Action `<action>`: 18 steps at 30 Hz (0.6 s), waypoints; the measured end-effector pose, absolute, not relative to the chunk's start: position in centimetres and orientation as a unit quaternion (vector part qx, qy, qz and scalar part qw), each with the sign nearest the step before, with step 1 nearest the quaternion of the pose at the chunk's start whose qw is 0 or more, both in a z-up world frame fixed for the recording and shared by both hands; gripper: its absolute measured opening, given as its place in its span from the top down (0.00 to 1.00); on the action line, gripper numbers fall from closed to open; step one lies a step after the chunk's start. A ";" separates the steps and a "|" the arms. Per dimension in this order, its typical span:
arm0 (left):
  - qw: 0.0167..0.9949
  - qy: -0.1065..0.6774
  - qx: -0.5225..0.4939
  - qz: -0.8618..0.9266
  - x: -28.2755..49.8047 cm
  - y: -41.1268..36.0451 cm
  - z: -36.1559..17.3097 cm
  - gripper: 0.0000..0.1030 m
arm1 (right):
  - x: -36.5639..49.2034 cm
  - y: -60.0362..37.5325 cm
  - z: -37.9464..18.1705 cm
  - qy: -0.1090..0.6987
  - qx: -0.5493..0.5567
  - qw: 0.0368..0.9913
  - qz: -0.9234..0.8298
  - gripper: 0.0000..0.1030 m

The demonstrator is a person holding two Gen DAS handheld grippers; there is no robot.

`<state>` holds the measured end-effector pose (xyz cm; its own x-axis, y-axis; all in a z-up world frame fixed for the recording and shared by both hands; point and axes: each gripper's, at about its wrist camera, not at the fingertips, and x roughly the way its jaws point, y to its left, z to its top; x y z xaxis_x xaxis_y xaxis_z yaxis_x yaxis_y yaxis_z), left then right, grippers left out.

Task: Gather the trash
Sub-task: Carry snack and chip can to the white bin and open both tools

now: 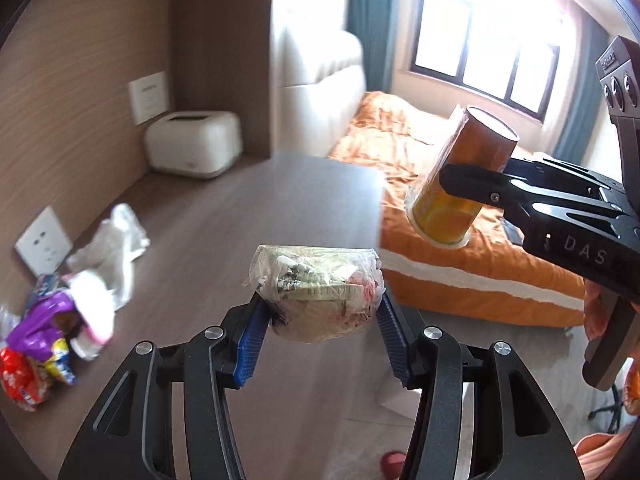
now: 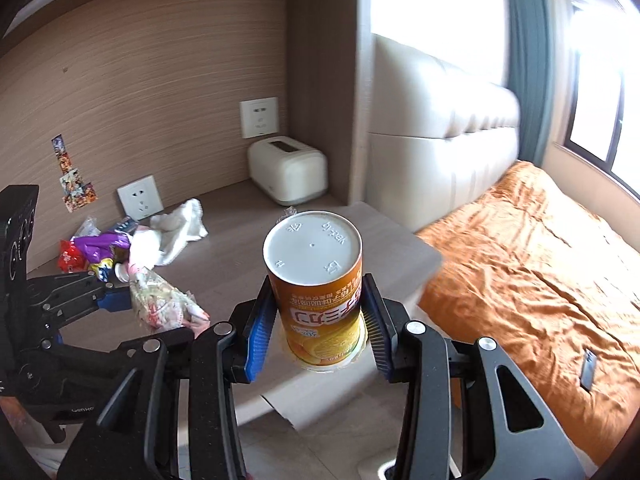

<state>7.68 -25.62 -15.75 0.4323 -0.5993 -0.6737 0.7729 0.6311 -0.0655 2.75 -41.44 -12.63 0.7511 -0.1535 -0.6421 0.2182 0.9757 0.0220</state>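
Note:
My left gripper (image 1: 318, 312) is shut on a clear plastic bag stuffed with crumpled trash (image 1: 316, 292) and holds it above the wooden desk (image 1: 224, 216). It also shows at the left of the right wrist view (image 2: 132, 300), with the bag (image 2: 164, 304). My right gripper (image 2: 318, 312) is shut on an orange drink can (image 2: 320, 280), held upside down above the desk's right edge. In the left wrist view the can (image 1: 460, 176) hangs tilted over the bed in the right gripper (image 1: 452, 176). A pile of snack wrappers (image 1: 40, 340) lies at the desk's left.
A white crumpled cloth (image 1: 112, 248) lies beside the wrappers. A white toaster (image 1: 194, 144) stands in the desk's back corner. Wall sockets (image 2: 140, 196) sit on the wood panel. A bed with an orange cover (image 2: 532, 264) is to the right, under a window (image 1: 484, 48).

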 end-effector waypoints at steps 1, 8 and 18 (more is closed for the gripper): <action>0.832 0.339 0.131 -0.419 7.0 -26.7 -15.7 0.50 | 1.6 -42.3 -12.6 0.339 0.050 0.933 -0.110 0.58; 0.792 0.340 0.161 -0.481 1.8 -34.6 -16.9 0.50 | -5.2 -48.2 -13.4 0.350 0.078 0.917 -0.177 0.58; 0.729 0.358 0.204 -0.546 -3.4 -43.2 -21.7 0.50 | -12.4 -54.2 -17.4 0.380 0.120 0.882 -0.251 0.58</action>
<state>-3.37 -43.22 -21.75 0.1473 -0.6499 -0.7456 0.9426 0.3206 -0.0932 -12.44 -54.22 -17.44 0.5844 -0.3526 -0.7309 0.5347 0.8448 0.0200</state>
